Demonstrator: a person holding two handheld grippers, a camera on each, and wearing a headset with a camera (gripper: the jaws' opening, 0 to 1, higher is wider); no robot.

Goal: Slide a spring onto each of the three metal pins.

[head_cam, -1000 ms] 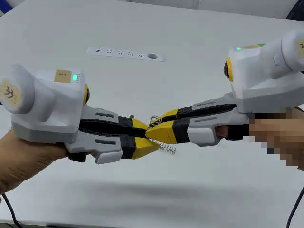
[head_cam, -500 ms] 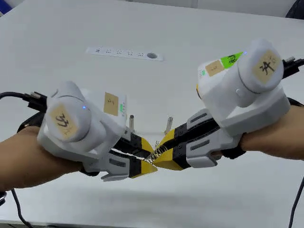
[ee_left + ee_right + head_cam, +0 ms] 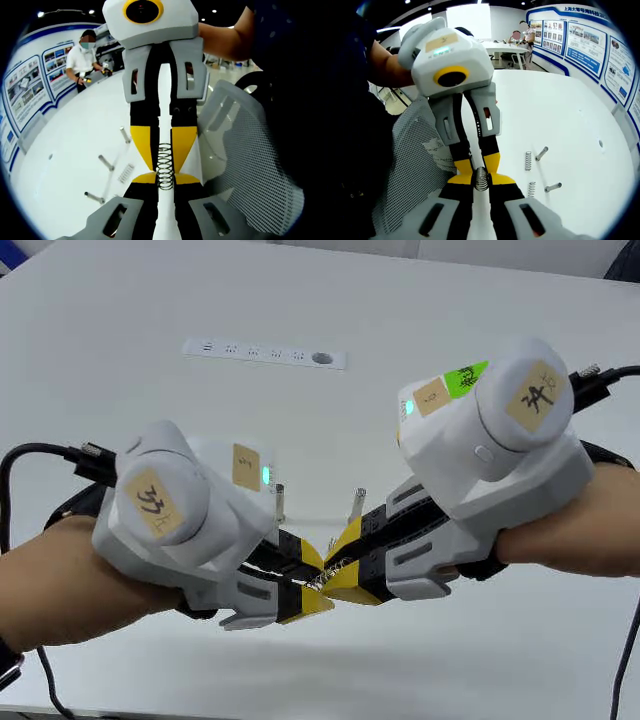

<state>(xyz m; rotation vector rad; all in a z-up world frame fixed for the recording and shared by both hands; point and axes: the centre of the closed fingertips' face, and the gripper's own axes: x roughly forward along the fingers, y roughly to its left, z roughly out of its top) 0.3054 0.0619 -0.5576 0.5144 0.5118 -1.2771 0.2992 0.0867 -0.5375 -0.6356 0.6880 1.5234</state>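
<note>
Left gripper (image 3: pixel 305 592) and right gripper (image 3: pixel 338 575) meet tip to tip, both clenched on one thin coiled steel spring (image 3: pixel 165 167). Two loose springs (image 3: pixel 528 160) lie by three silver metal pins (image 3: pixel 106 162), at 9 o'clock in the left gripper view. White matte table (image 3: pixel 450 300), white power strip (image 3: pixel 265 352) at 12 o'clock, blue wall posters (image 3: pixel 620 55).

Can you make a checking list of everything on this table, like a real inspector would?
Surface: white table, smooth.
Job's things: three pins standing upright, no springs on them; one spring pinched in the air; two loose springs lying beside the pins.
Clutter: power strip at the far side.
Grippers: left tool and right tool meet tip to tip, both shut on the spring.
Cables: black cable at the left tool, another at the right.
Surroundings: mesh chair, wall posters, a person far behind.
</note>
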